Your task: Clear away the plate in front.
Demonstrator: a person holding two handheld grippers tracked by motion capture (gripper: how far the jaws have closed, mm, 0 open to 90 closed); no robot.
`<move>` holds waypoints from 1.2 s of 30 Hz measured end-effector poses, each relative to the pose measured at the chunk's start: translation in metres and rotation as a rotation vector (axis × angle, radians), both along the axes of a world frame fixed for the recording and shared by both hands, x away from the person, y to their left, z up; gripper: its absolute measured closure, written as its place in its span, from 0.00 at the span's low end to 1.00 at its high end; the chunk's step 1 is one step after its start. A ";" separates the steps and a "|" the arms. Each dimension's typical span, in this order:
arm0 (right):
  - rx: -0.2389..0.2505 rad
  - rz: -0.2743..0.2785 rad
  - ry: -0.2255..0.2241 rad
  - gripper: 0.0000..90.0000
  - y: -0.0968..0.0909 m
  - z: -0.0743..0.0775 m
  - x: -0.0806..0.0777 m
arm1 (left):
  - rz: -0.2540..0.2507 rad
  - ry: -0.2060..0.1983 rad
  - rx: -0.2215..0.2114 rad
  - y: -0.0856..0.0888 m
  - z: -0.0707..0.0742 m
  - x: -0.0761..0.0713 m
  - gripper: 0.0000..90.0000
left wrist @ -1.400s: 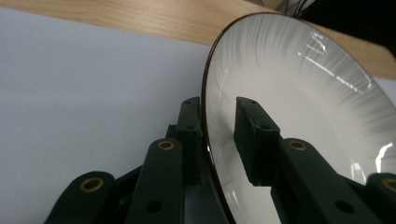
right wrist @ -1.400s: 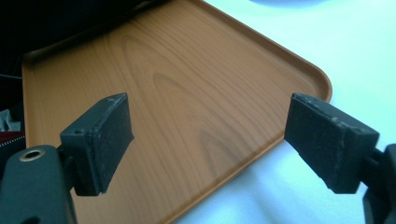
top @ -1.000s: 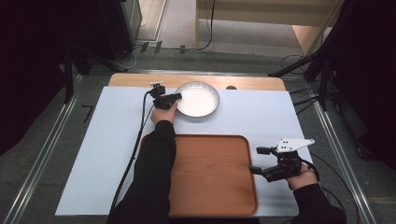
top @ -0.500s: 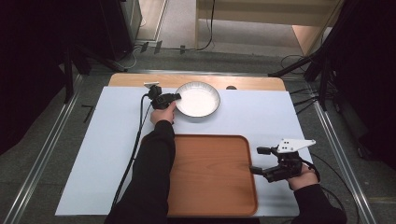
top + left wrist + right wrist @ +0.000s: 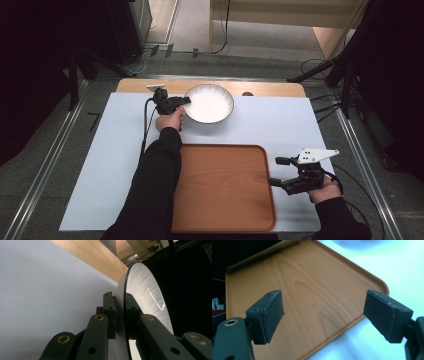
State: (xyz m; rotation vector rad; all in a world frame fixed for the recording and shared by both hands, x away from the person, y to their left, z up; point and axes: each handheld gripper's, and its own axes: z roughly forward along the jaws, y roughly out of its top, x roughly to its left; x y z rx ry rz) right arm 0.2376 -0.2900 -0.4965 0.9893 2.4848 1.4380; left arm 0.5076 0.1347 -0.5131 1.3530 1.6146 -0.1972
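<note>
Wooden tray (image 5: 225,192) sits at the near edge of the white table sheet (image 5: 100,170), bare inside, wood grain visible. Strip of wooden tabletop (image 5: 270,89) shows along the sheet's far edge, with a small dark spot (image 5: 247,93) on it. Floor beyond has cables (image 5: 220,47), dark stand legs (image 5: 320,75) and pale wooden furniture (image 5: 280,25); metal rails (image 5: 45,165) run along both table sides.

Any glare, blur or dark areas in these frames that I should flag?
High view: surroundings very dark, table evenly lit. Left gripper view: bright streak of glare inside the bowl, black background beside it. Right gripper view: bluish overexposed table cover, near pads soft, tray grain sharp.
</note>
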 end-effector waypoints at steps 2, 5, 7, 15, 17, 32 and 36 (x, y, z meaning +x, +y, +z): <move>-0.002 -0.001 0.001 0.19 0.001 0.000 0.000 | -0.017 0.001 0.024 0.001 0.004 -0.003 0.93; -0.001 -0.002 0.000 0.19 0.001 0.000 0.000 | -0.042 -0.003 0.031 0.005 0.008 -0.007 0.92; -0.002 -0.002 0.001 0.19 0.001 0.000 0.000 | -0.053 0.005 0.019 0.009 0.009 -0.010 0.92; -0.007 0.000 0.011 0.19 0.002 0.000 0.000 | -0.088 0.011 -0.011 0.016 0.018 -0.021 0.91; -0.010 -0.001 0.011 0.19 0.002 0.000 0.000 | -0.113 0.007 -0.002 0.016 0.022 -0.023 0.91; -0.016 0.004 0.012 0.19 0.002 -0.001 -0.001 | -0.207 0.022 -0.032 0.022 0.026 -0.051 0.91; -0.016 0.002 0.013 0.19 0.003 0.000 -0.001 | -0.222 0.017 -0.035 0.026 0.026 -0.058 0.91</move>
